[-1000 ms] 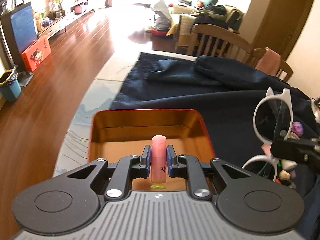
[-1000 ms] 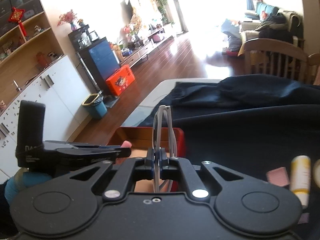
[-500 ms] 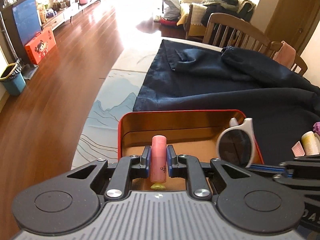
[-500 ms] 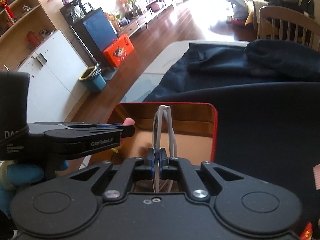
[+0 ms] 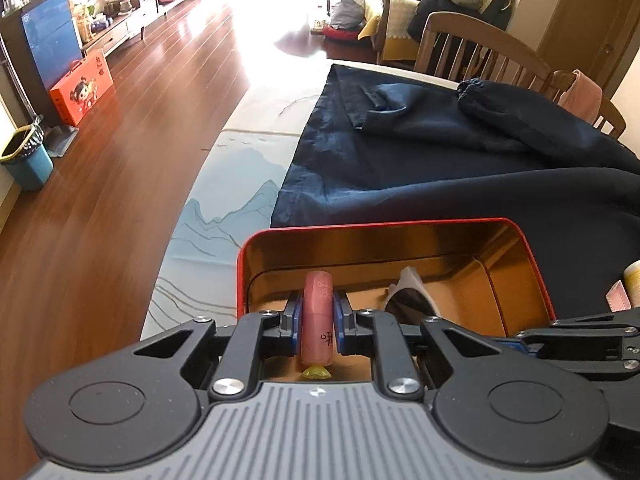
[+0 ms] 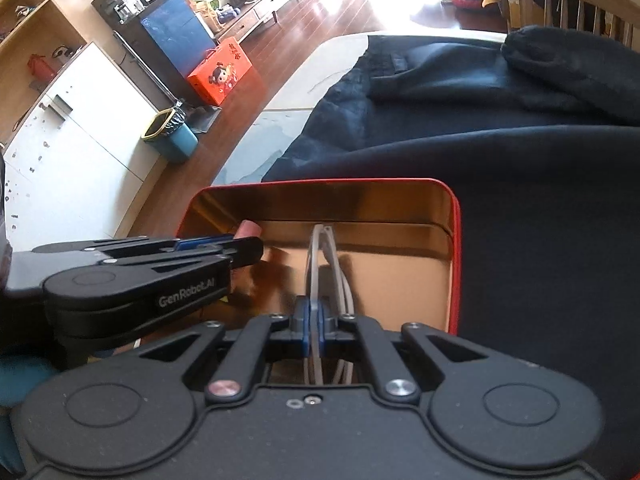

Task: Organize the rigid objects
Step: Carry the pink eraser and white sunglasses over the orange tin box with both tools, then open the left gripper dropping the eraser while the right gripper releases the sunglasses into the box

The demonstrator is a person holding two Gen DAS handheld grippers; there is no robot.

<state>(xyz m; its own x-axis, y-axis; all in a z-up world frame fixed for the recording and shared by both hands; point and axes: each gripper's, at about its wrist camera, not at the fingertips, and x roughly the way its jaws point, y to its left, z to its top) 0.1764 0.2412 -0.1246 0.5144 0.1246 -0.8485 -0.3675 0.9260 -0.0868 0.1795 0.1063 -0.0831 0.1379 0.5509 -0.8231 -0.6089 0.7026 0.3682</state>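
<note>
My left gripper (image 5: 317, 316) is shut on a pink tube (image 5: 317, 320) with a yellow tip and holds it over the near left part of the red tin box (image 5: 536, 264). My right gripper (image 6: 314, 320) is shut on white-framed sunglasses (image 6: 322, 248) and holds them low inside the same box (image 6: 456, 240). The sunglasses show in the left wrist view (image 5: 412, 292) just right of the tube. The left gripper also shows in the right wrist view (image 6: 240, 250), with the tube's tip (image 6: 247, 228) poking out.
The box sits on a dark blue garment (image 5: 440, 160) spread over the table. A pale tube (image 5: 632, 282) and a pink card (image 5: 618, 300) lie right of the box. Wooden chairs (image 5: 480, 48) stand behind the table. The table edge and wood floor (image 5: 120, 160) are to the left.
Both grippers have moved forward and down over the box. The sunglasses have sunk lower into the box, and the tube sits lower over the box's near left part.
</note>
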